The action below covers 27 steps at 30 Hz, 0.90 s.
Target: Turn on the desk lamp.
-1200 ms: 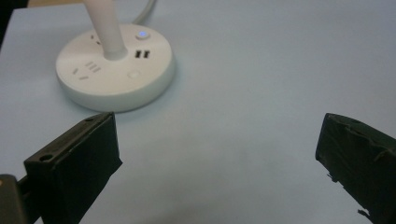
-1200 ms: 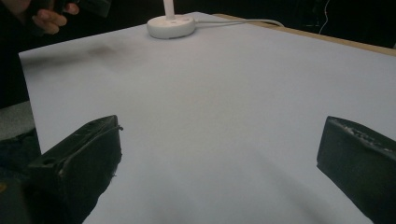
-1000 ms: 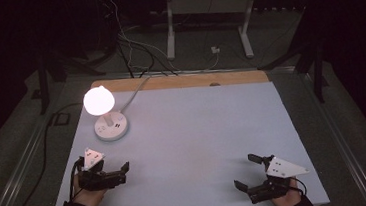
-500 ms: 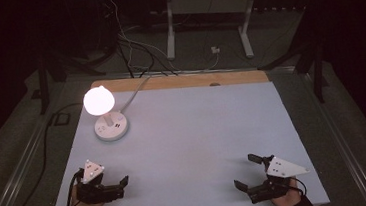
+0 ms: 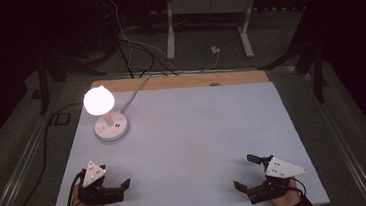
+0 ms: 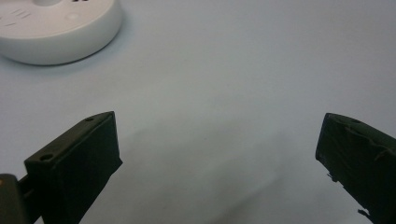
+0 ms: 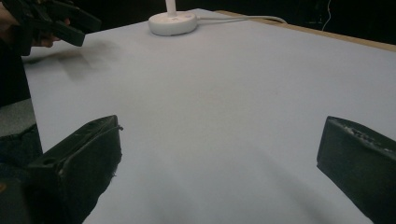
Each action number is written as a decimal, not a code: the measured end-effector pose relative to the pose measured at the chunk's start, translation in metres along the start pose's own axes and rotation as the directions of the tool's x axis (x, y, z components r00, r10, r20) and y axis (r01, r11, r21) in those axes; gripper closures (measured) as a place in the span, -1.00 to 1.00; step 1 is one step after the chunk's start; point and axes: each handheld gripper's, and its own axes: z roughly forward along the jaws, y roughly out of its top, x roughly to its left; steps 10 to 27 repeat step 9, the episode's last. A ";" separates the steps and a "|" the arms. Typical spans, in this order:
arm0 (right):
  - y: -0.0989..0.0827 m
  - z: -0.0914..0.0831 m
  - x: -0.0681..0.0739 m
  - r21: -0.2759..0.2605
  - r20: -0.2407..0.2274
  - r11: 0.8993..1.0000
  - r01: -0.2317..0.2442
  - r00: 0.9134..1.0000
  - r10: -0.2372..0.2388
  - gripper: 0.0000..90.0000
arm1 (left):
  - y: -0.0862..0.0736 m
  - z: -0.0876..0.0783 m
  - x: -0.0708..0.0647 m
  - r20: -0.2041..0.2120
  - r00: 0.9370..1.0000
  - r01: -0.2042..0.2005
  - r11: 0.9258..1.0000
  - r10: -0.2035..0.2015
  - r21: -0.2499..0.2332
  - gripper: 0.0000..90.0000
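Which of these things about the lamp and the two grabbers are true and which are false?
1. The lamp is lit. True.
2. The left gripper is shut on the lamp. False: its jaws are open with nothing between them, near the table's front edge.
3. The right gripper is open. True.
4. The lamp stands at the table's right front corner. False: it stands at the far left.
5. A cable runs from the lamp's base. True.

Lamp [image 5: 106,115] on table's [image 5: 198,131] far left; left claw [image 5: 109,189] near-left, right claw [image 5: 250,172] near-right.
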 end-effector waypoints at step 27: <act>-0.001 0.001 0.000 0.006 0.001 1.000 -0.001 1.000 0.001 -1.00 | 0.001 -0.001 -0.001 0.040 0.999 0.002 1.000 -0.002 -0.009 -0.99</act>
